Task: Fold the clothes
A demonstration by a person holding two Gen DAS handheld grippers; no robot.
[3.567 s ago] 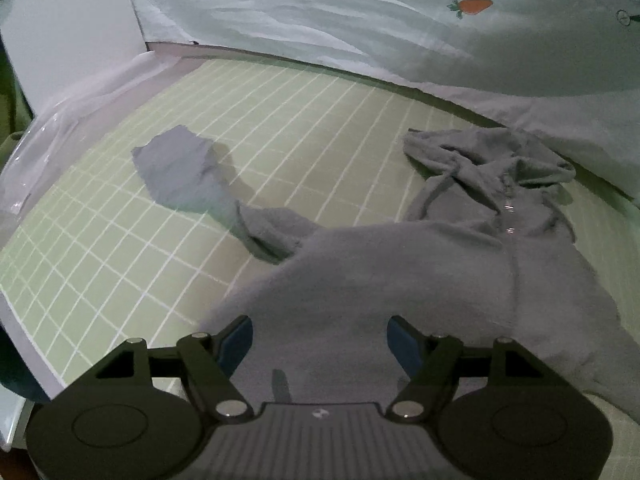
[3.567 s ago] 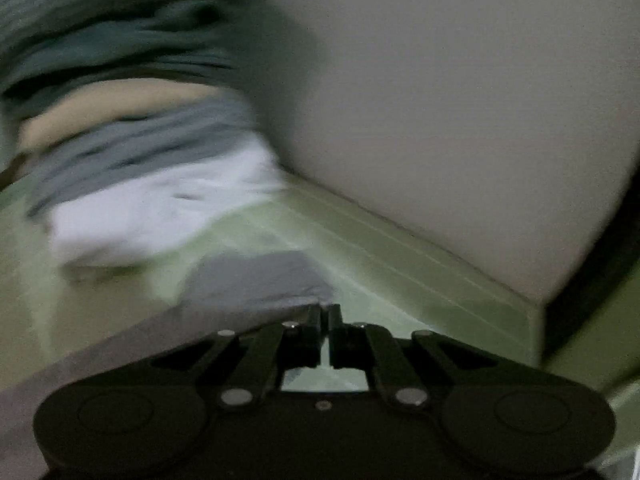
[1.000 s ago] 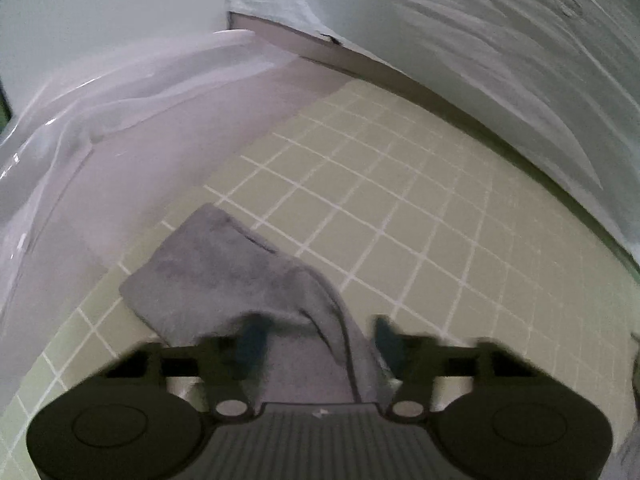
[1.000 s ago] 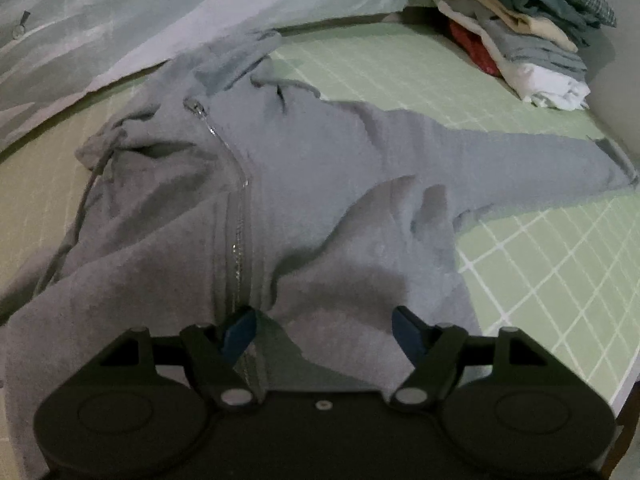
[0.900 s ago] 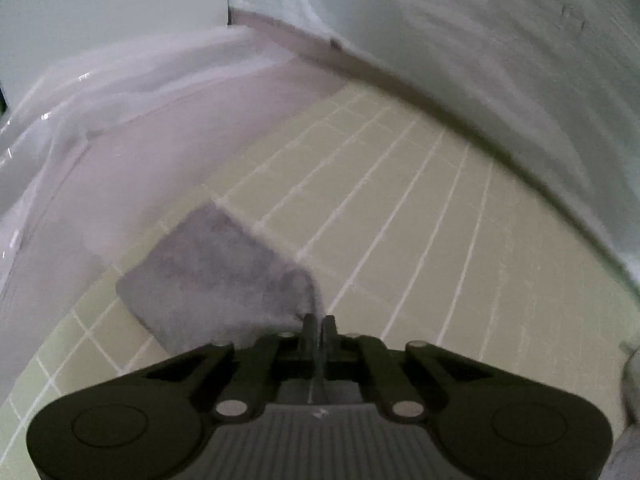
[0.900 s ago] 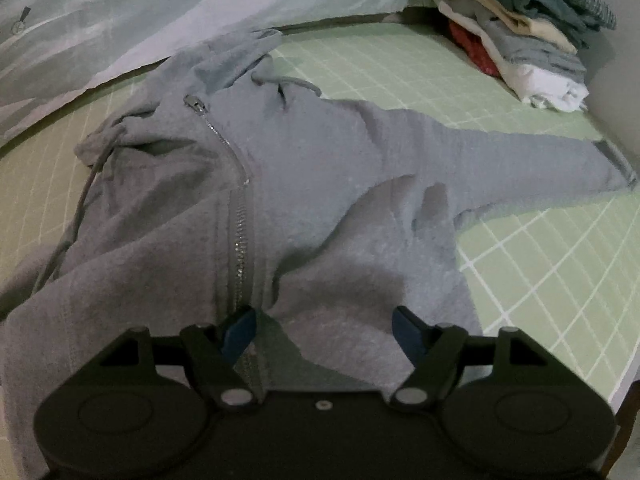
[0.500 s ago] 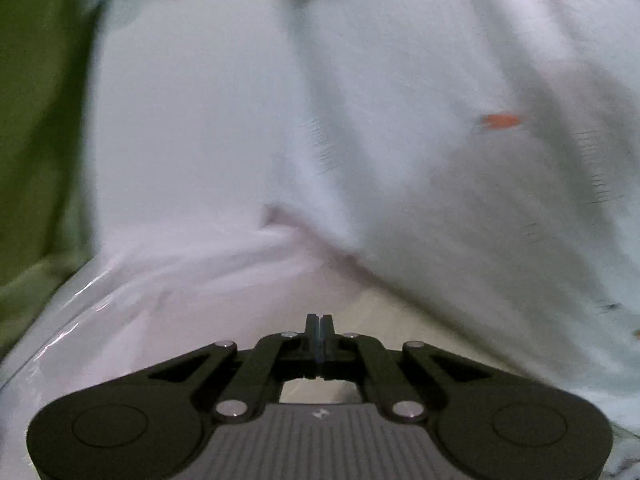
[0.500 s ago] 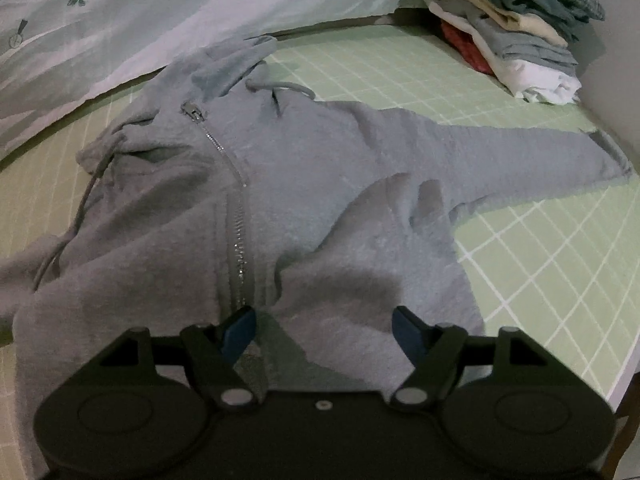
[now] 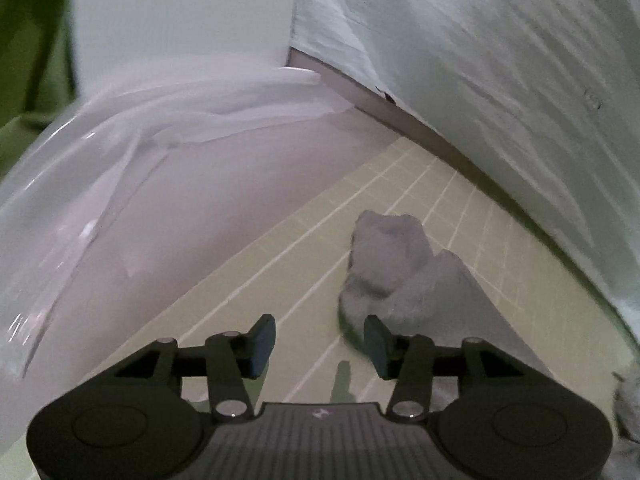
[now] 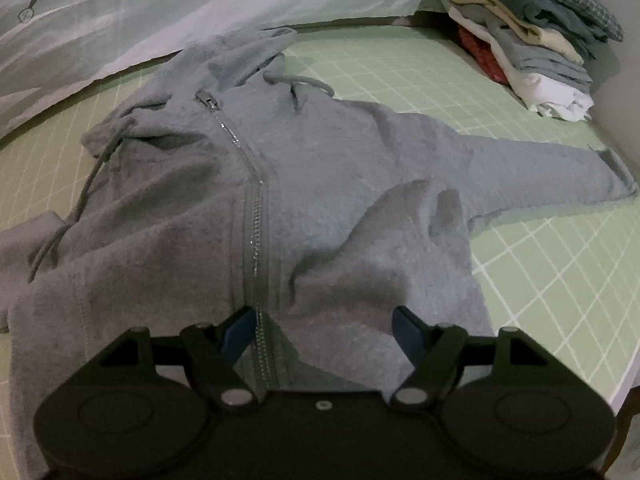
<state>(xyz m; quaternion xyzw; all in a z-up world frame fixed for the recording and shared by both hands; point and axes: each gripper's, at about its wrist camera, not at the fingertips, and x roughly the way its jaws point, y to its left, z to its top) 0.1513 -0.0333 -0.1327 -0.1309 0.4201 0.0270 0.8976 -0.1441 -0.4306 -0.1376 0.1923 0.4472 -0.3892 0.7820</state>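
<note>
Hoodie (image 10: 248, 208) lies unfolded on the bed (image 10: 540, 248); both grippers' (image 9: 316, 340) (image 10: 320, 330) fingers open, its bunched left sleeve (image 9: 392, 264) may fold crooked.

The left gripper (image 9: 319, 345) is held low and level, pointing forward, with its two blue-padded fingers (image 9: 261, 343) spread well apart and nothing between them. The right gripper (image 10: 323, 333) is also low and pointing forward, its blue-padded fingers (image 10: 408, 330) spread even wider, gripping nothing. Both black bodies fill the bottom of their own views. No hand or sleeve of the person shows in either view.
</note>
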